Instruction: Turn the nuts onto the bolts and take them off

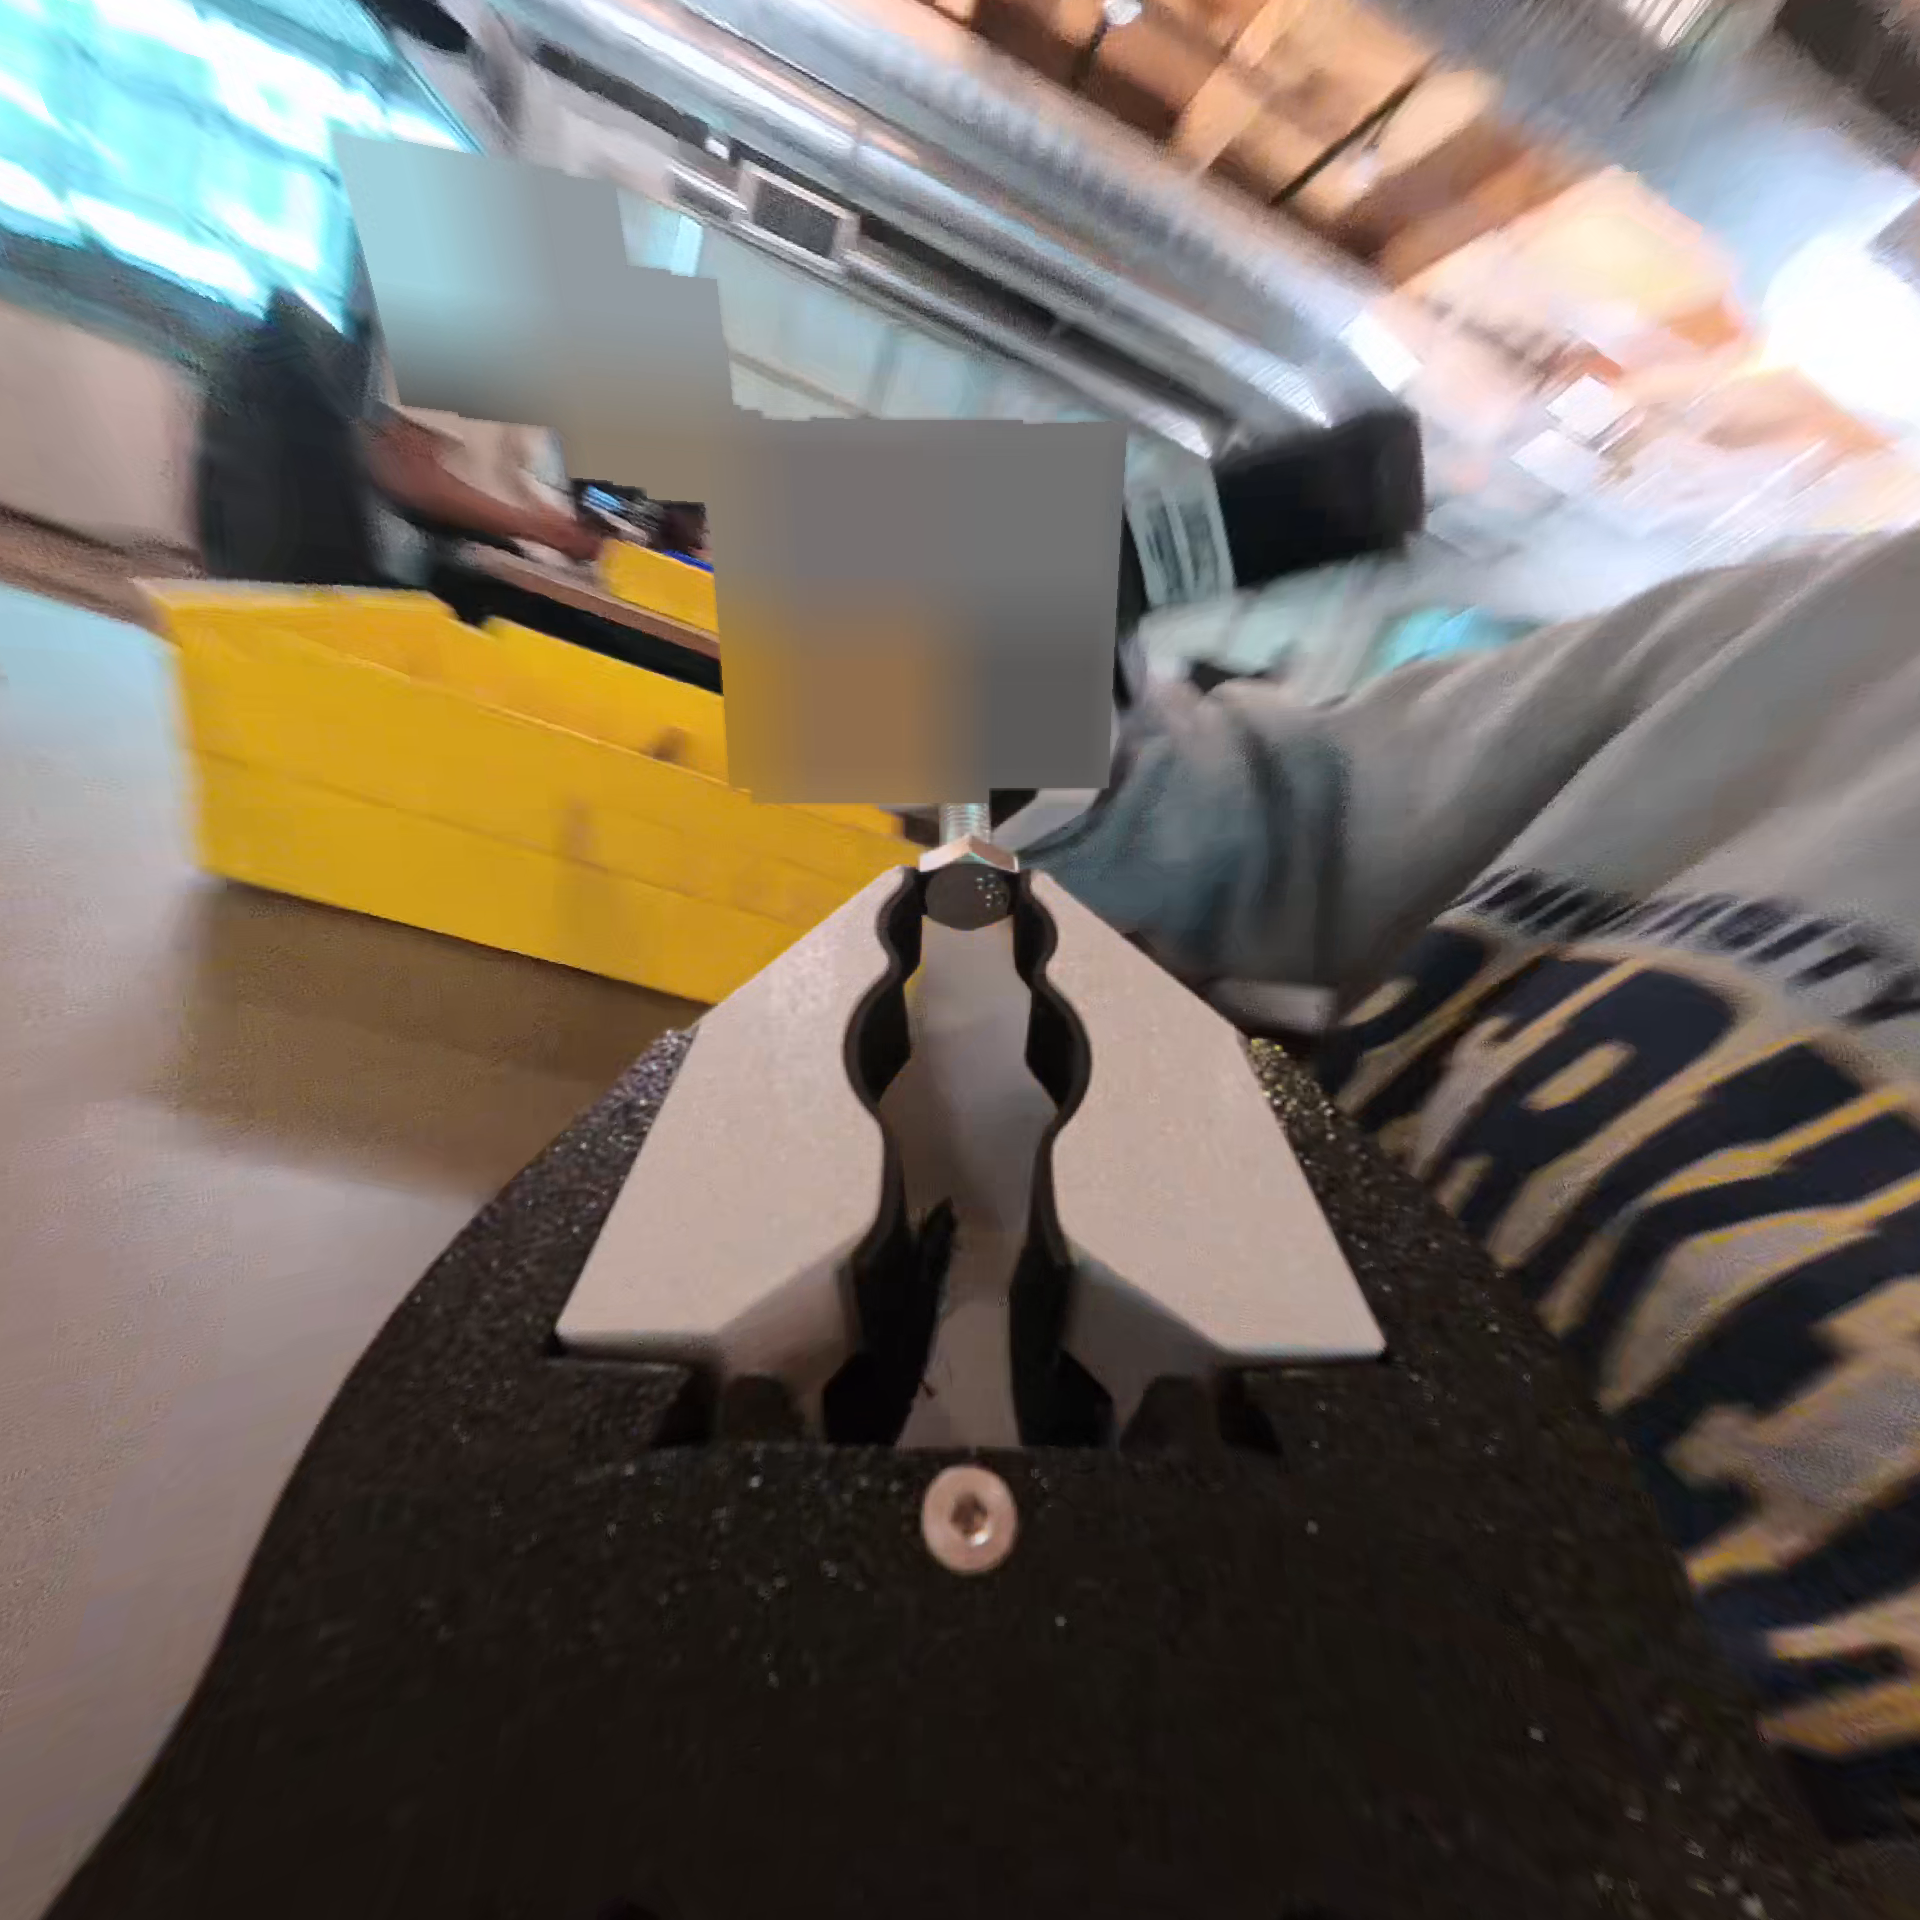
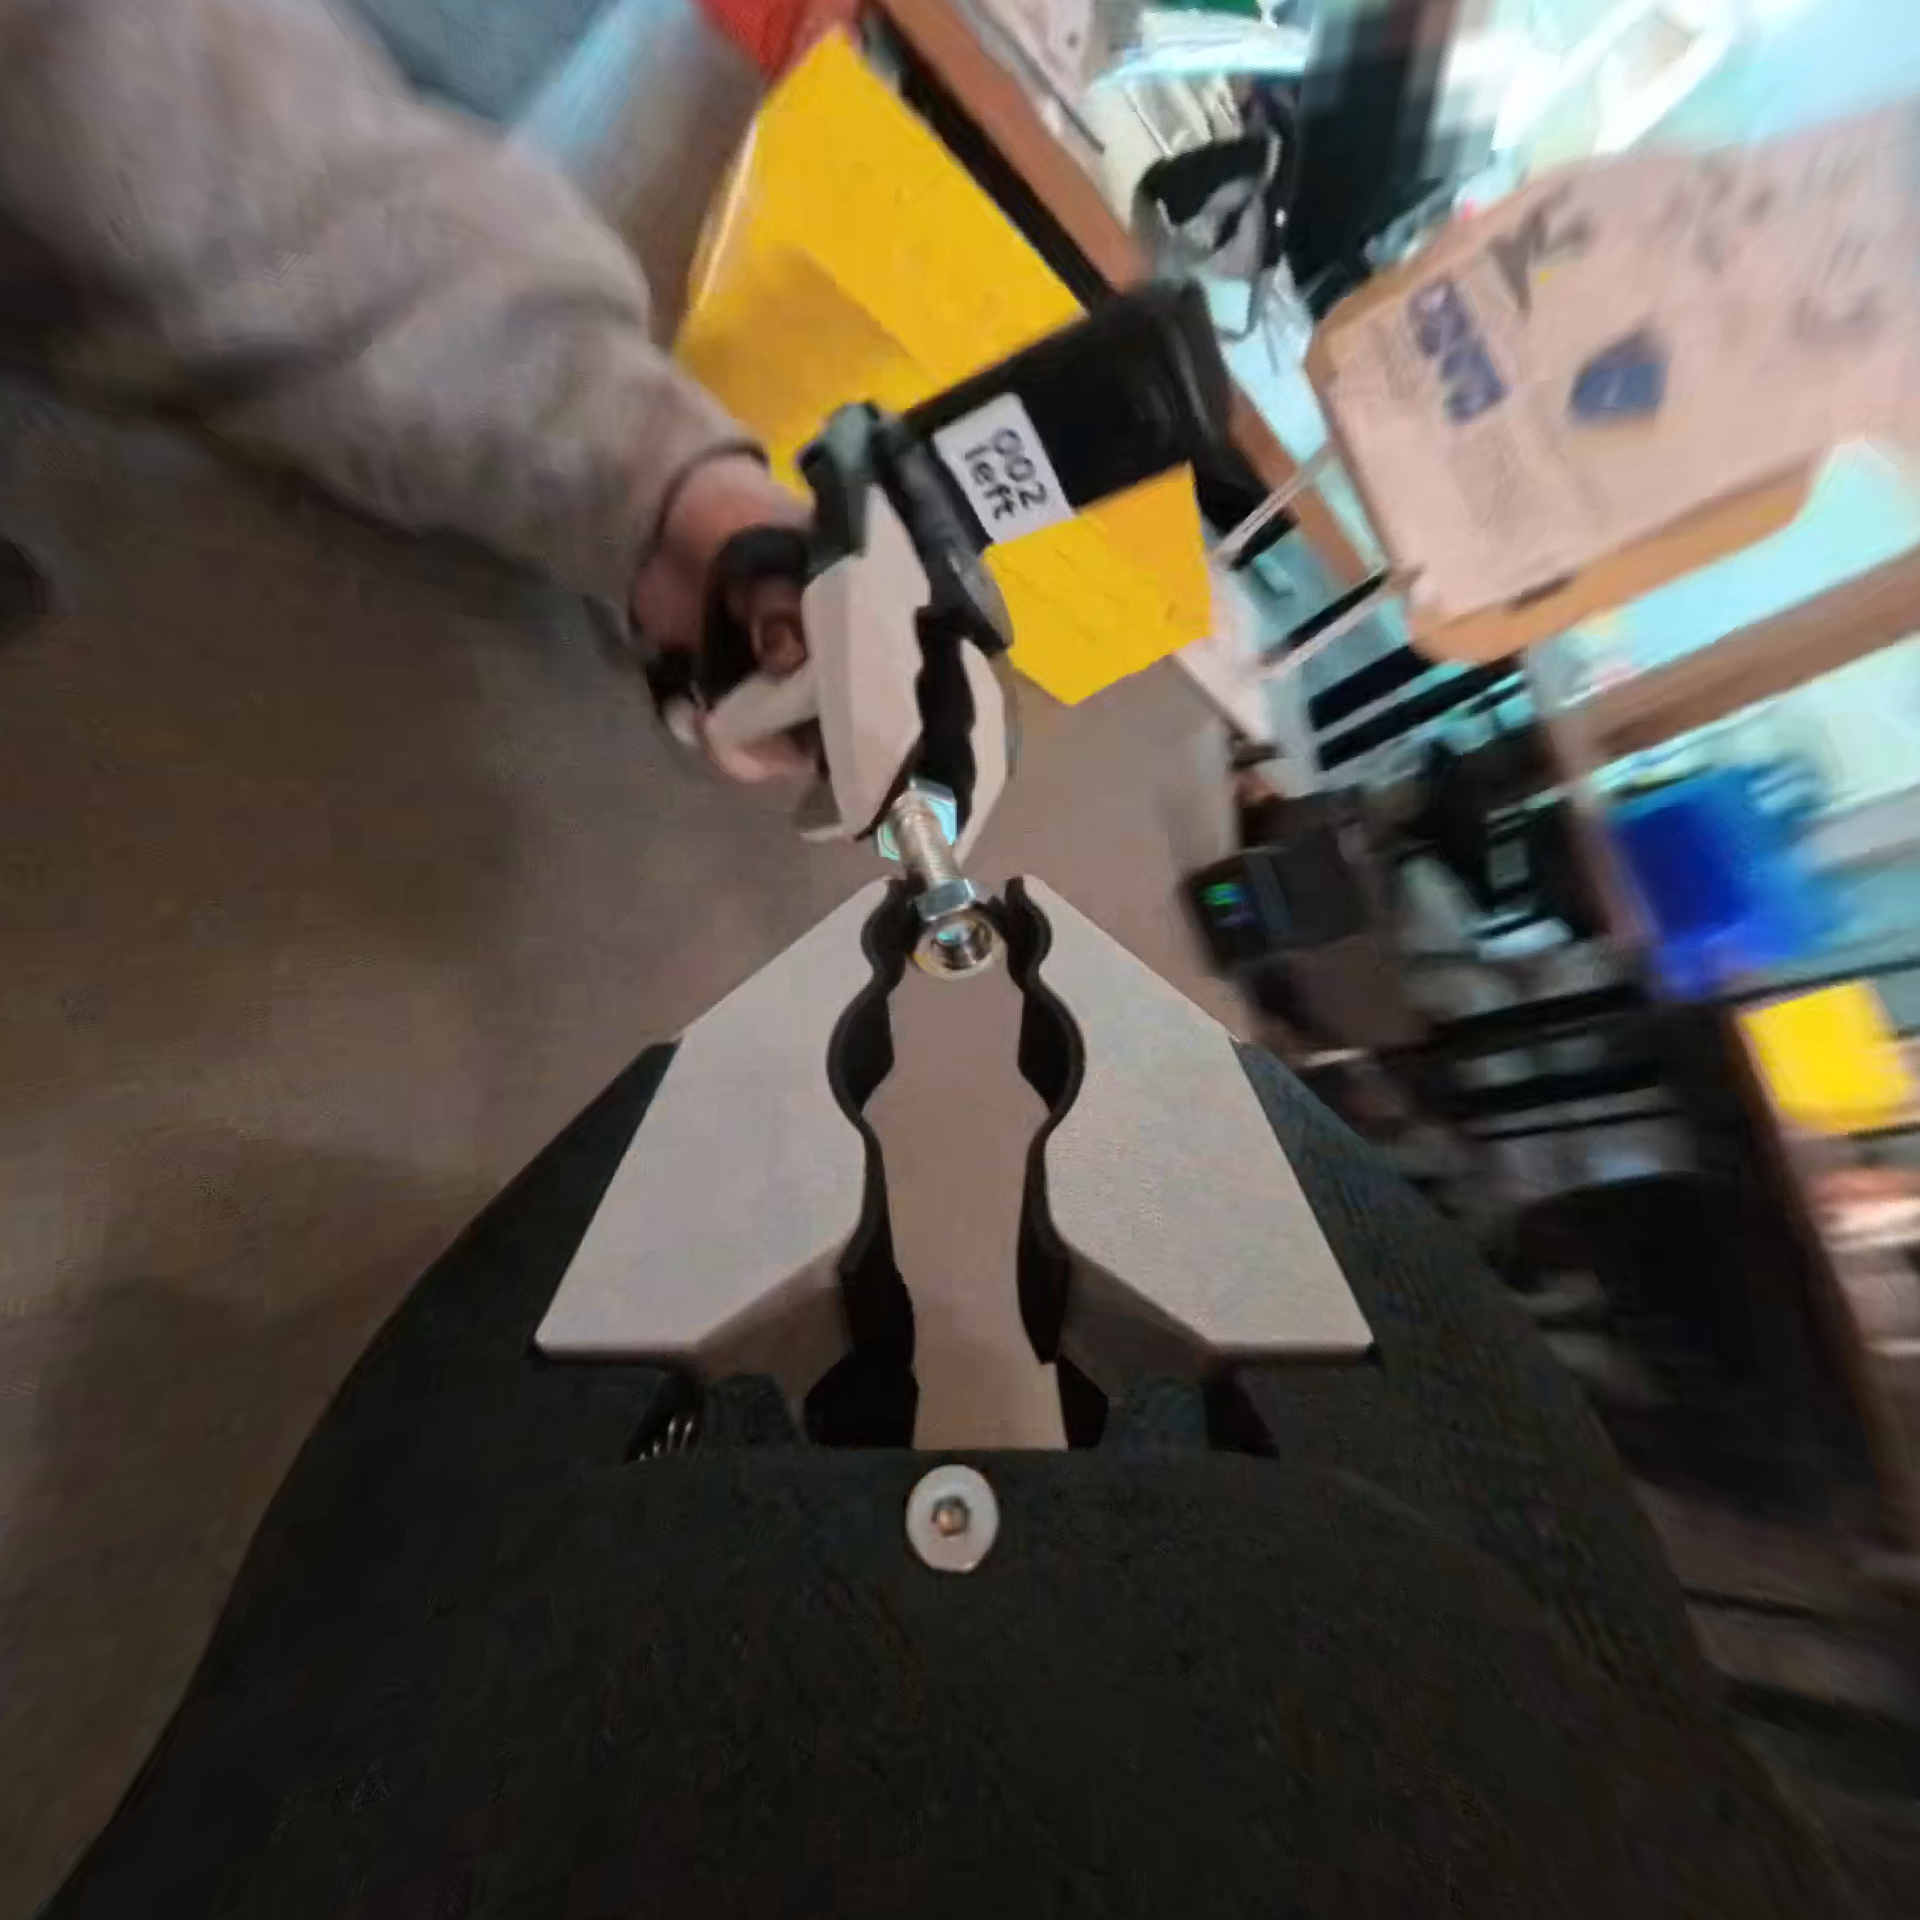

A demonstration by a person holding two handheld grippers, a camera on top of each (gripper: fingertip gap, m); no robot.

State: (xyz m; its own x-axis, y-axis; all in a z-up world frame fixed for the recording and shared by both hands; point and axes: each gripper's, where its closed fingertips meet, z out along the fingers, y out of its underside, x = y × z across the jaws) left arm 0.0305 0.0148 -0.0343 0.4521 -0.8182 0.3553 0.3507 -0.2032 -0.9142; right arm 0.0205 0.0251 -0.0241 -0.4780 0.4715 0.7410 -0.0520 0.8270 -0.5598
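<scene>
Pinching the nut (image 2: 954,928) by its flats, the right gripper (image 2: 951,914) meets a small, stiff, slippery bolt (image 2: 920,836) whose head, beyond the nut, the left gripper (image 2: 920,816) clamps, yellow bins (image 2: 862,260) farther off.

Gripper fingers (image 2: 727,1174): grey wedges, wavy black inner pads
Body (image 2: 935,1714): black, grainy; one silver screw (image 2: 951,1525)
Sleeve (image 2: 364,312): grey

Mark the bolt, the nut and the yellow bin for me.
bolt (image 2: 918,837): right wrist view, on its threaded shank.
nut (image 2: 952,933): right wrist view, on its facing side, at the shank's end.
yellow bin (image 1: 436,790): left wrist view, on its side wall.
</scene>
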